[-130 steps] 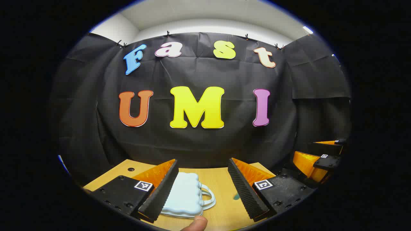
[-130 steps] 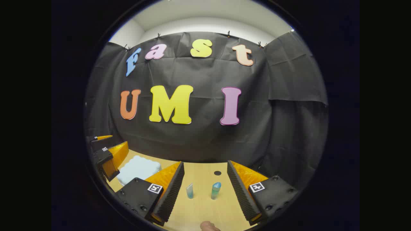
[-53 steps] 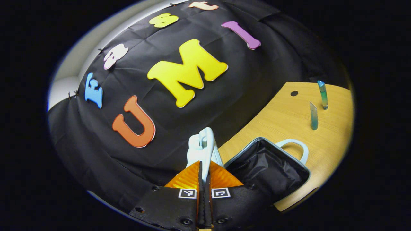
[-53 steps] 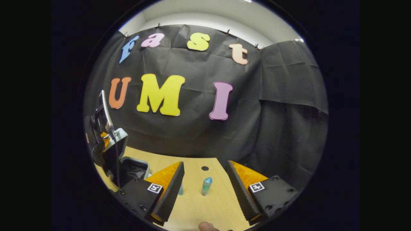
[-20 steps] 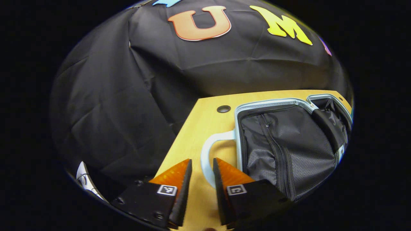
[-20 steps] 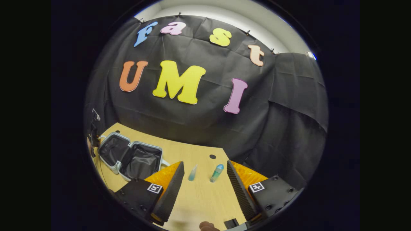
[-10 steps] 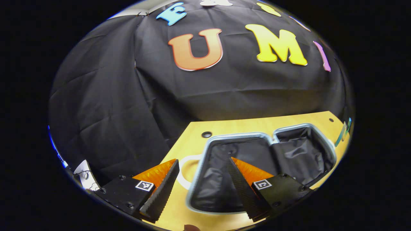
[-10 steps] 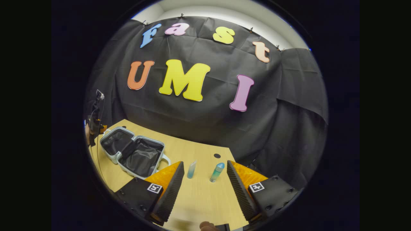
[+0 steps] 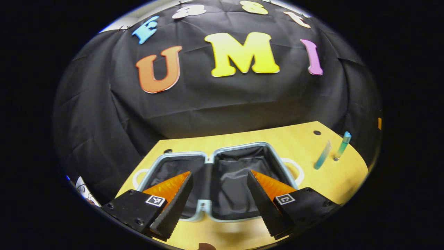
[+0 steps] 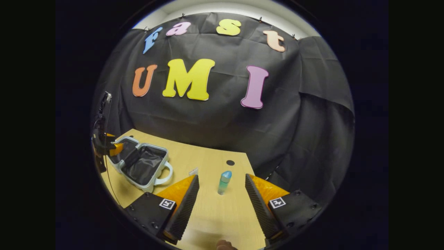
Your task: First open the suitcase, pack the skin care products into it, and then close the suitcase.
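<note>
Suitcase (image 9: 222,173) lying fully open on the table (image 9: 298,139), both lined halves empty; the tube (image 9: 322,155) and bottle (image 9: 342,146) stand unpacked to its right, near the table's edge. Left gripper (image 9: 219,201) and right gripper (image 10: 218,199) gape wide, holding nothing, with bare tabletop between case and products.

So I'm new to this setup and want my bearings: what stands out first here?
The suitcase lies wide open on the wooden table, its dark lining bare, right under the open left gripper. Off to its right two small bluish items stand upright: a tube and a bottle. The bottle sits just ahead of the open right gripper.
</note>
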Motion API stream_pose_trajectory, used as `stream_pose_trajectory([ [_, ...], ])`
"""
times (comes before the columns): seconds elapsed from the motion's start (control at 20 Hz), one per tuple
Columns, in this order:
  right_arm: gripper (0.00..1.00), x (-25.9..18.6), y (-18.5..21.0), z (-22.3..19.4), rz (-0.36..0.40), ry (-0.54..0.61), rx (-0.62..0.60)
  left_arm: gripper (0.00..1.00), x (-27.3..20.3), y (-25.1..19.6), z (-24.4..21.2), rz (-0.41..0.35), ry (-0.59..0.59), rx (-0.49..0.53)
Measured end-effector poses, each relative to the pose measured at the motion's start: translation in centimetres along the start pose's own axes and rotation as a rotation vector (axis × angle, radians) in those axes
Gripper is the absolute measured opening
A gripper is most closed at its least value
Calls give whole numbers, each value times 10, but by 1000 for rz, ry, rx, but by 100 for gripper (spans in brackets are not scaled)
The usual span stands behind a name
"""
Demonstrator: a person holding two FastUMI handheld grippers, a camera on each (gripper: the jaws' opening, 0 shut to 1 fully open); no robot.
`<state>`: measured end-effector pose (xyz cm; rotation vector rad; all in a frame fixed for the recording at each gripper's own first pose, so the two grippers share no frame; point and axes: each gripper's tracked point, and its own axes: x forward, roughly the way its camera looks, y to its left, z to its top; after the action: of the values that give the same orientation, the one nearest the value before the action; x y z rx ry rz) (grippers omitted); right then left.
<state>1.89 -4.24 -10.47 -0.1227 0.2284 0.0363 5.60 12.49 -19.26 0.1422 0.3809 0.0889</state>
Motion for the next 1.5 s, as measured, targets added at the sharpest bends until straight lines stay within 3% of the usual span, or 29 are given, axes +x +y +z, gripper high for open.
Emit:
stream_pose_trajectory([
  [0.35, 80, 27, -54, -25, 13, 61, 6, 99, 19, -166, -2, -217, 25, 22],
  [0.6, 79, 47, -80, -44, 17, 93, -15, 99, 40, -248, -19, -322, 48, 45],
  [0.9, 80, 61, -101, -70, 13, 149, -14, 99, 88, -305, -53, -362, 134, 8],
  [1.2, 79, 69, -113, -96, -11, 206, -14, 99, 136, -328, -65, -326, 135, 44],
  [1.3, 80, 70, -115, -101, -22, 215, -19, 93, 146, -334, -66, -327, 127, 51],
  [1.35, 80, 68, -117, -105, -27, 222, -23, 84, 151, -334, -67, -316, 127, 53],
  [1.4, 80, 67, -120, -108, -33, 230, -24, 84, 155, -333, -71, -304, 137, 59],
  [1.45, 80, 65, -122, -112, -36, 236, -21, 70, 156, -334, -72, -303, 139, 58],
  [1.5, 79, 63, -123, -114, -40, 243, -19, 66, 157, -337, -71, -312, 133, 46],
])
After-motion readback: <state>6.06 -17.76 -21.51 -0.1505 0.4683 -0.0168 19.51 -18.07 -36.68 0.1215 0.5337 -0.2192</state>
